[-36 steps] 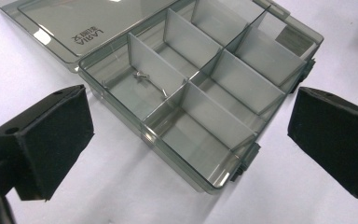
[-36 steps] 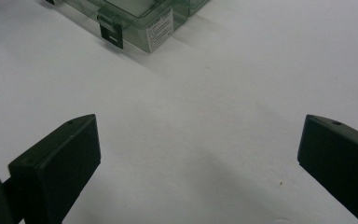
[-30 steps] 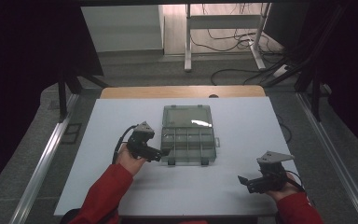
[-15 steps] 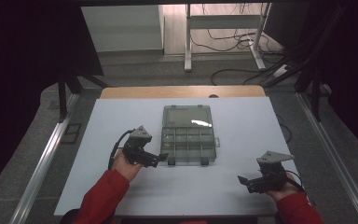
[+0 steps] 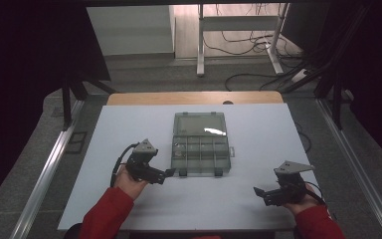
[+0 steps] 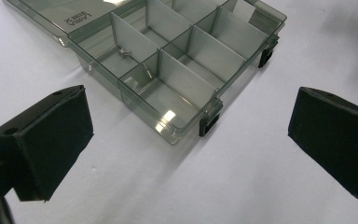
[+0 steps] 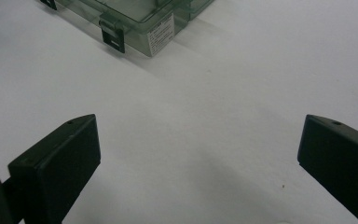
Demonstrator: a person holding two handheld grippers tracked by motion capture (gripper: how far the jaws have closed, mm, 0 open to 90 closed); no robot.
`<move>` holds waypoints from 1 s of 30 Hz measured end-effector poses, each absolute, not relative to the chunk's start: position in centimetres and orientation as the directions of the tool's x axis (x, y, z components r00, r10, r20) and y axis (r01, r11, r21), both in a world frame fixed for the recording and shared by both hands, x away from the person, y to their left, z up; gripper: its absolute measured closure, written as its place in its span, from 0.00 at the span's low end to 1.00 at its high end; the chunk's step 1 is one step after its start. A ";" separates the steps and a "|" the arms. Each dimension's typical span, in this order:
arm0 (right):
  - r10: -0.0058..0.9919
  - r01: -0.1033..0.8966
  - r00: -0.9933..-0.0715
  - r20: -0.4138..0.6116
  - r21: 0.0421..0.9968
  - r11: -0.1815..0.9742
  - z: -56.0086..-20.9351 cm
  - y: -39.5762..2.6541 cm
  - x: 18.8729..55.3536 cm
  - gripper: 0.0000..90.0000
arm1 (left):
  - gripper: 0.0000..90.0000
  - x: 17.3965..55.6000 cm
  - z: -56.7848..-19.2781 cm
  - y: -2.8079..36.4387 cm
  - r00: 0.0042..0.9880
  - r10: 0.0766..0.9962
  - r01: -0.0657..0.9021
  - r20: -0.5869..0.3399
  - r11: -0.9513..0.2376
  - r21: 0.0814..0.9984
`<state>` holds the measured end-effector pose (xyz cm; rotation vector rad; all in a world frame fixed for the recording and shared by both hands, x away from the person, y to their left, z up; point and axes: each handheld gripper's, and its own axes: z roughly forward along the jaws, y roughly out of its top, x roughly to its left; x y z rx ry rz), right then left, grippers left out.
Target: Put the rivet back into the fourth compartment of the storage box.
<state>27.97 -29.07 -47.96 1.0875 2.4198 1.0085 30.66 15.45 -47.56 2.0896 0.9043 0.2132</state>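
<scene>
— So what changed at the box [image 5: 200,144] mid-bench?
— Left gripper [image 5: 165,174] drew back from its near-left corner, jaws wide, empty. Right gripper [image 5: 259,191] idled open near the bench's right corner.

High view looks down; both gripper views closely share the box [image 6: 168,60].

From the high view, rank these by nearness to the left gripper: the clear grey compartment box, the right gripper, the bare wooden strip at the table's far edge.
1. Clear grey compartment box, just right of the left gripper.
2. Right gripper, at the near right.
3. Bare wooden strip, along the far edge.
</scene>
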 end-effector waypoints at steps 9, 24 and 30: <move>0.745 0.532 -0.666 0.011 0.707 0.466 -48.0 -29.1 28.0 0.00 | 0.01 29.8 -47.5 16.0 0.730 0.668 0.513 -0.145 -0.395 0.762; 0.746 0.534 -0.666 0.013 0.706 0.465 -48.0 -29.1 28.0 0.00 | 0.00 28.1 -47.2 17.3 0.724 0.673 0.510 -0.152 -0.374 0.775; 0.747 0.536 -0.664 0.017 0.708 0.460 -48.0 -29.0 28.0 0.00 | 0.00 27.6 -47.1 17.6 0.721 0.677 0.504 -0.147 -0.369 0.781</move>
